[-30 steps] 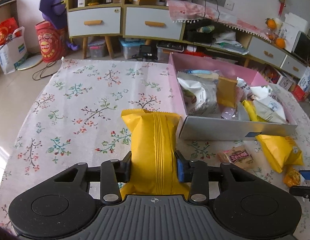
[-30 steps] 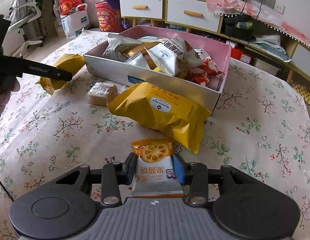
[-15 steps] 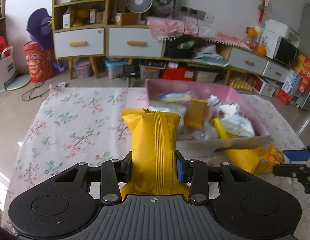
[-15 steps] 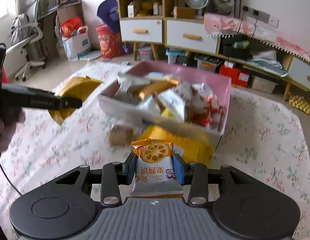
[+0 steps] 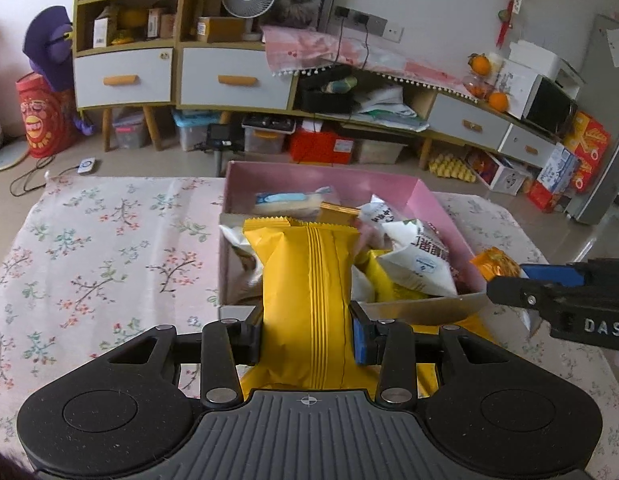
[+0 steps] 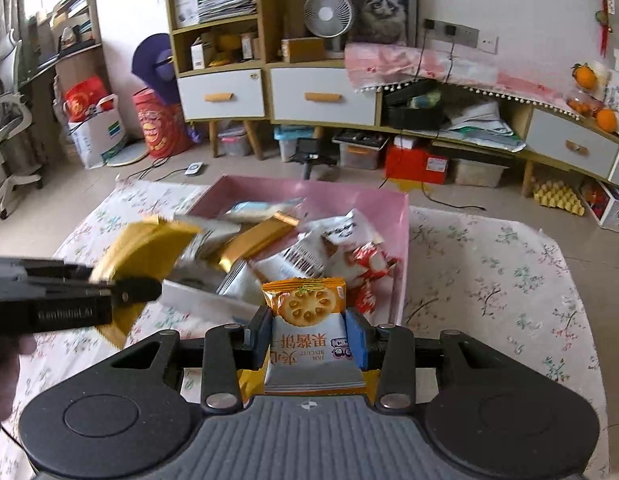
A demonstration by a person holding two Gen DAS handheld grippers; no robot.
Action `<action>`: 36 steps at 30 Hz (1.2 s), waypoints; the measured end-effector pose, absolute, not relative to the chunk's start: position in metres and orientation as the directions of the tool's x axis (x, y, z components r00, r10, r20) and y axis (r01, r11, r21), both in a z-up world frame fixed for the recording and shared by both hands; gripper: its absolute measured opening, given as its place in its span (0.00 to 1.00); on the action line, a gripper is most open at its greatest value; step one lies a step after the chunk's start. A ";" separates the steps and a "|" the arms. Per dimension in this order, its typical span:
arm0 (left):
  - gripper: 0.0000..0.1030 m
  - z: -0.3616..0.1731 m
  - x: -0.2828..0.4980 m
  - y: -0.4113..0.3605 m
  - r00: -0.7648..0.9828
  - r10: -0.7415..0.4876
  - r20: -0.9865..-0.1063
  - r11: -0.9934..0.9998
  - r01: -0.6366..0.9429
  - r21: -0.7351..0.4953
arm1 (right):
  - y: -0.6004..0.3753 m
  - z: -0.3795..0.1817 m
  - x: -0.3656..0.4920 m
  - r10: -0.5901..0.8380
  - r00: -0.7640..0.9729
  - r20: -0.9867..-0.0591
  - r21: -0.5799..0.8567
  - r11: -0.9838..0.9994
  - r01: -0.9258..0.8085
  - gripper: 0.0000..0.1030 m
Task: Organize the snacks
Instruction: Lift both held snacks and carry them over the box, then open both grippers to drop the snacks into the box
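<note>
A flowery cloth (image 5: 109, 248) covers the table, and a pink box (image 5: 329, 174) full of snacks sits on it. Left of the box's middle, the left gripper (image 5: 307, 330) squeezes tight on a big yellow snack bag (image 5: 307, 280), held up over the box's near edge. To the right, the right gripper (image 6: 309, 330) pinches a small biscuit packet (image 6: 305, 320) above the box's near side.

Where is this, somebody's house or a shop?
Most likely a home living room. A cabinet with white drawers holds a desk fan and a framed cat picture, and the pink snack box sits on a floral tablecloth.
</note>
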State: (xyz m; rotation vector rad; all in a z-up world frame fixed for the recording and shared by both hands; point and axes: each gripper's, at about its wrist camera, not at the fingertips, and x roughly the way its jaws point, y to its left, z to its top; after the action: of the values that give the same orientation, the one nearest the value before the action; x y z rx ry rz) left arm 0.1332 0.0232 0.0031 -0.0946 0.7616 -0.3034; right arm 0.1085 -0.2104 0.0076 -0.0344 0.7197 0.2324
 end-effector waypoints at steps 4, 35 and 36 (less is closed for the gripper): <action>0.36 0.004 0.135 0.018 0.673 -0.319 -0.667 0.947 0.260 -0.191 | -0.212 0.007 0.119 0.176 0.729 -0.661 0.047 0.980 -0.194 0.16; 0.37 -0.027 0.201 -0.024 0.678 -0.278 -0.681 0.950 0.300 -0.089 | -0.281 -0.022 0.192 0.294 0.722 -0.626 0.403 0.915 -0.024 0.16; 0.37 -0.028 0.202 -0.024 0.683 -0.276 -0.676 0.950 0.300 -0.084 | -0.281 -0.023 0.194 0.306 0.722 -0.620 0.421 0.907 -0.023 0.16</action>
State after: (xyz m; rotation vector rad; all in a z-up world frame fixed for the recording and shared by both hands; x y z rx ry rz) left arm 0.2021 -0.0243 -0.0277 0.0341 0.7526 -0.3227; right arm 0.1938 -0.2813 -0.0230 0.4043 0.7463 0.1876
